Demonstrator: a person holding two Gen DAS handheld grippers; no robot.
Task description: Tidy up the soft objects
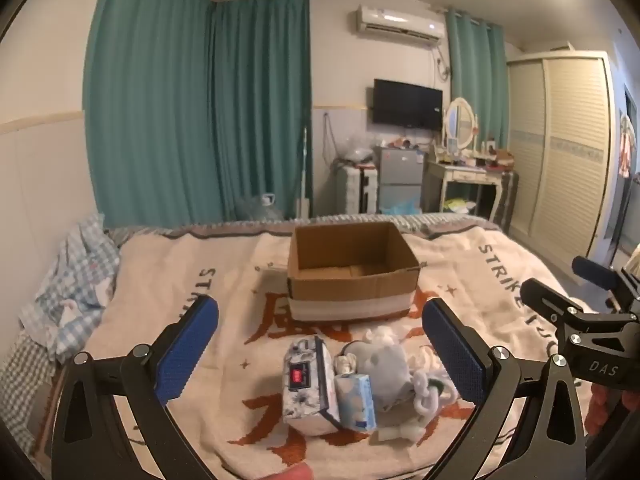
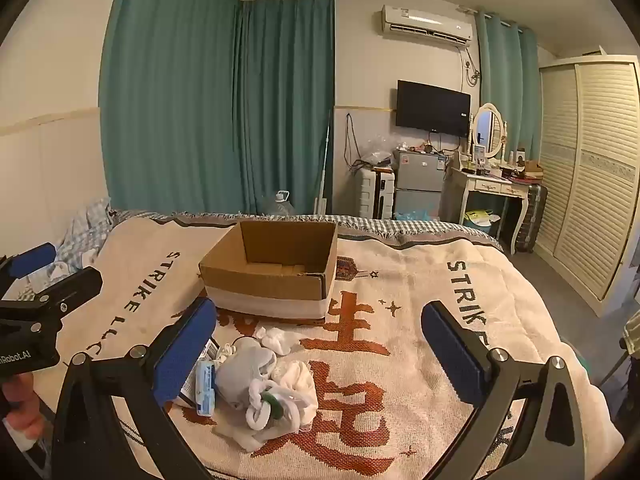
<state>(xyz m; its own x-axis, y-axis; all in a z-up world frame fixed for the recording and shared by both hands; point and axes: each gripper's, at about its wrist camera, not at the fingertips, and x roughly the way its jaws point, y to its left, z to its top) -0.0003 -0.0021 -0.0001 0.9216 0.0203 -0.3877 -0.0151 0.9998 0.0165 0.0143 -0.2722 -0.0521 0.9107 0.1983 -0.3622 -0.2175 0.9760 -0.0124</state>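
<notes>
Your heap of soft things (image 1: 372, 384) was hard to sort out from either camera: socks and white cloth lay tangled, and you couldn't tell where one piece ended and the next began. From the right wrist, your right gripper's (image 2: 320, 360) left finger hid most of the floral pack (image 1: 308, 388), and only a sliver of the small blue tissue pack (image 2: 206, 390) peeked out beside it. A green ring-like bit (image 2: 274, 408) sat buried in the white cloth; what it was stayed unclear. Your own hand (image 2: 18, 404) was cut off at the left edge, and only a fingertip showed at the bottom of the left view.

The heap lay on the blanket (image 1: 460, 264), nearer to you than the cardboard box (image 1: 352, 272), which stood open-topped just beyond it. In the left view the heap sat low between your left gripper's (image 1: 320, 360) fingers but below and ahead of them, not touching either pad. In the right view it sat toward the left finger, the grey sock (image 2: 244, 368) just beside that pad as seen, though contact couldn't be judged.

Both sets of jaws were spread wide, and nothing was pinched in either. Your grippers hung side by side, each showing at the edge of the other's view.
</notes>
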